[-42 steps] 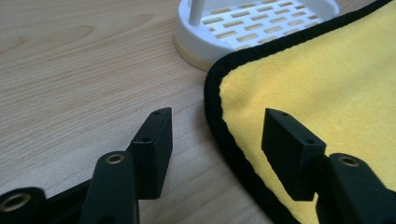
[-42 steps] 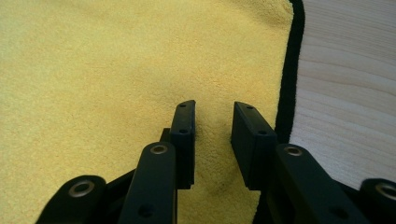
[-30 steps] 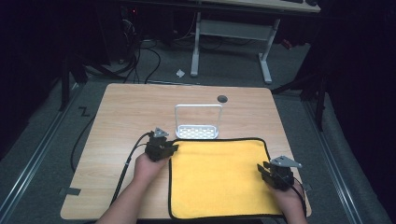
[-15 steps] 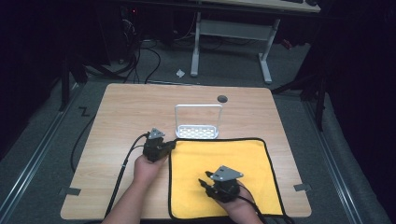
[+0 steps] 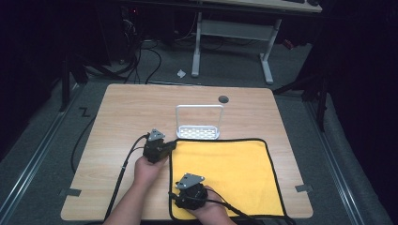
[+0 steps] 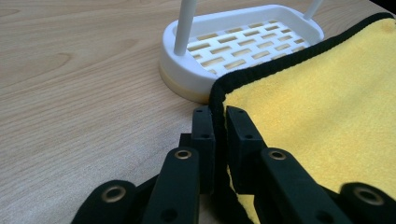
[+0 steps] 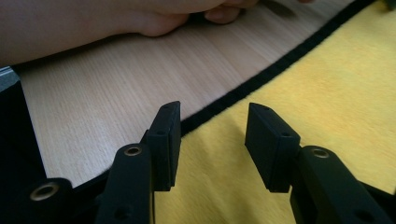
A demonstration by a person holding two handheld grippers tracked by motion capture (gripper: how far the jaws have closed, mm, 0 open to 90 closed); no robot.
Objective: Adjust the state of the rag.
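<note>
Honestly there's no readable text, label, brand or number anywhere here, the closest thing being a little black zigzag mark (image 5: 84, 112) on the floor just left of the table (image 5: 141, 108), which looks like a Z but can't be read for sure.

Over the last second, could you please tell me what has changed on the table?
The right gripper crossed from the yellow cloth's right edge to its near left edge, its jaws opening astride the black hem, not gripping. The left gripper closed on the cloth's far left corner and stayed put. The cloth and the white rack lie unchanged.
</note>
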